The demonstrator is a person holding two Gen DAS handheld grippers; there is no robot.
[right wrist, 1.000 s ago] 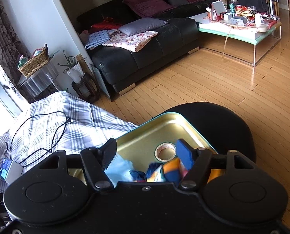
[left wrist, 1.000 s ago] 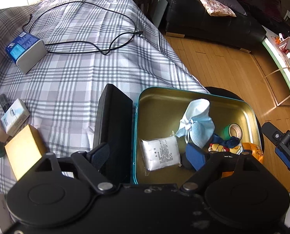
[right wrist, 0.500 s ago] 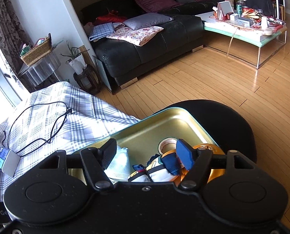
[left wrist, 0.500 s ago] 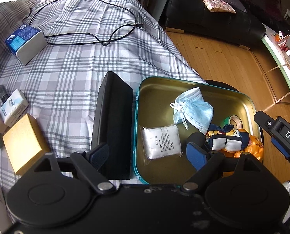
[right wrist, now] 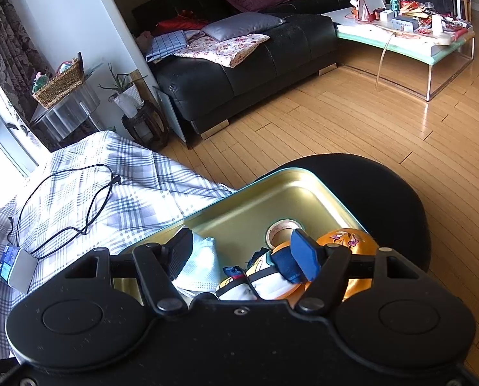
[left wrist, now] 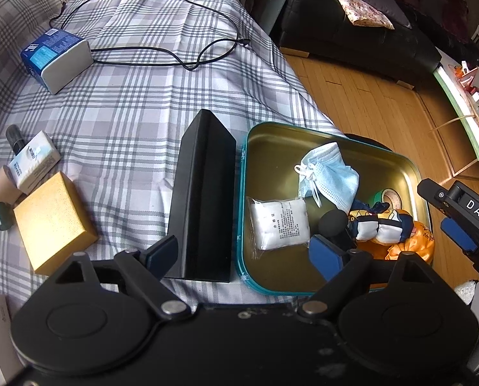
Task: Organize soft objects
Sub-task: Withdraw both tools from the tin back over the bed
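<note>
A teal-rimmed gold tin (left wrist: 243, 193) sits at the edge of the checked bed. In it lie a blue face mask (left wrist: 329, 173), a white cotton packet (left wrist: 279, 223), a tape roll (left wrist: 389, 197), a white, navy and orange plush toy (left wrist: 379, 225) and an orange pouch (left wrist: 413, 241). My left gripper (left wrist: 244, 254) hovers over the tin's near left corner. Its jaws are opening and grip nothing. My right gripper (right wrist: 242, 251) stands open over the tin (right wrist: 271, 199). Below its fingers lie the plush toy (right wrist: 265, 273) and the mask (right wrist: 201, 267), neither of them held.
A black lid (left wrist: 204, 199) stands upright against the tin's left side. A gold box (left wrist: 52, 222), a tissue pack (left wrist: 33, 160) and a blue-white box (left wrist: 57, 56) with a black cable lie on the bed. A black stool (right wrist: 368, 193) is under the tin, with wooden floor and a sofa (right wrist: 239, 74) beyond.
The mask has dropped from a raised bunch to lie flat in the tin. The plush toy has settled onto the orange pouch. My left gripper has drawn back and its jaws stand slightly wider.
</note>
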